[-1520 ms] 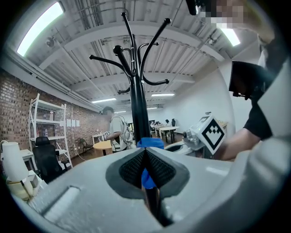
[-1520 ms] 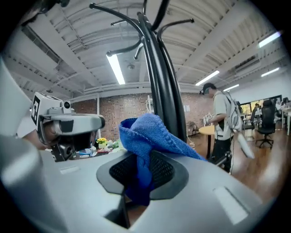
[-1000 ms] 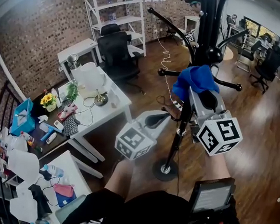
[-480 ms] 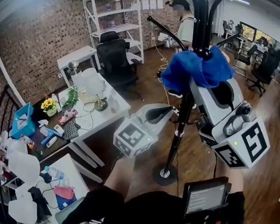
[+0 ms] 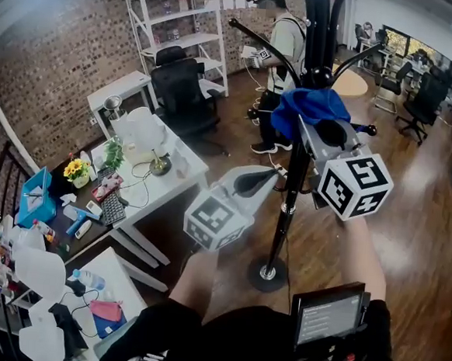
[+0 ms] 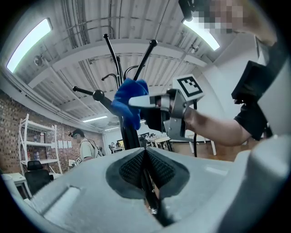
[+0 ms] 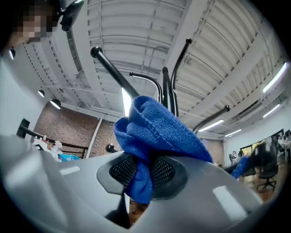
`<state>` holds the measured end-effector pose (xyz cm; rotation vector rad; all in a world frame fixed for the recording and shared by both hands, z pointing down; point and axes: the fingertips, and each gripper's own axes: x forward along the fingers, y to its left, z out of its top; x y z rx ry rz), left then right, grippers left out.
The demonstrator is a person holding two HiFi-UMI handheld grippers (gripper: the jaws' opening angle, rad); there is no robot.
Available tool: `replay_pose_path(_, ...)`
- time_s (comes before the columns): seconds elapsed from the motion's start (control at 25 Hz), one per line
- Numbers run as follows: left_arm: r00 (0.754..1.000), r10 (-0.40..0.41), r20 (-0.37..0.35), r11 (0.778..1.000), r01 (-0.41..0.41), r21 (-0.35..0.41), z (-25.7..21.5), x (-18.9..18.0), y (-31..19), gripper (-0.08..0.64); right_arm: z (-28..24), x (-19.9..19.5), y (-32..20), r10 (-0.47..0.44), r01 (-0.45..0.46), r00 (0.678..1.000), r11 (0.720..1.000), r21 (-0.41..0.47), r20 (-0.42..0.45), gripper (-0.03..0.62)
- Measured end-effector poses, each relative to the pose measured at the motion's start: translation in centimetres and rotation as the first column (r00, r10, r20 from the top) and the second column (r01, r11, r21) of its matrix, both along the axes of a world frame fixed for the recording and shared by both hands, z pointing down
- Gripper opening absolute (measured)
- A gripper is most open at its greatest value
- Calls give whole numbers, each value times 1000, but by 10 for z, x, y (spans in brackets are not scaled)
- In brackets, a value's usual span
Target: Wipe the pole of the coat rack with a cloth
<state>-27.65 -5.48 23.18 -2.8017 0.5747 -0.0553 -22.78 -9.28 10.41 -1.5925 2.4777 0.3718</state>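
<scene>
The black coat rack pole [image 5: 286,212] rises from its round base [image 5: 268,273] on the wood floor. A blue cloth [image 5: 309,108] is pressed against the pole just below the hooks, and my right gripper [image 5: 304,127] is shut on it. In the right gripper view the cloth [image 7: 157,132] bulges out of the right gripper [image 7: 142,170], with the pole [image 7: 167,91] behind it. My left gripper [image 5: 266,180] is lower and just left of the pole, shut with nothing in it. In the left gripper view the left gripper [image 6: 145,166] points up at the cloth [image 6: 129,102] and pole [image 6: 131,136].
A white desk [image 5: 188,173] with clutter stands to the left, with a black office chair [image 5: 188,87] and white shelving [image 5: 180,24] behind it. A person [image 5: 279,48] stands just behind the rack. A small screen [image 5: 328,316] hangs at my chest. More chairs are at the right.
My right gripper carried the cloth up the pole, then settled slightly lower and farther. The person in the background walked closer to the rack. My left gripper stayed nearly still.
</scene>
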Motion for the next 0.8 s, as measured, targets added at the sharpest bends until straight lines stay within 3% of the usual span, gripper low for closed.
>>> replay_pose_path(0.16,1000,4,13,999,-3,-33,19,5,-9,2,91,7,-12,-23,31,998,989,-143,55,71)
replay_pose_path(0.28,1000,-6,29,997,8,-82,38,4,-15,2,164,9,-18,-47,66,996,962,-265,77,69)
replay_pose_path(0.36,1000,-8,29,993,11,-118,48,1,-15,2,215,7,-18,-69,94,994,925,-369,81,69)
replay_pose_path(0.52,999,-7,36,989,13,-150,66,-4,-15,3,305,1,-16,-74,110,994,813,-571,86,69)
replay_pose_path(0.68,999,4,34,985,2,-170,80,-6,-19,2,322,-2,-12,-69,170,981,767,-619,183,69)
replay_pose_path(0.8,1000,23,17,985,-20,-171,84,-10,-20,2,325,-19,0,-132,224,973,728,-648,188,69)
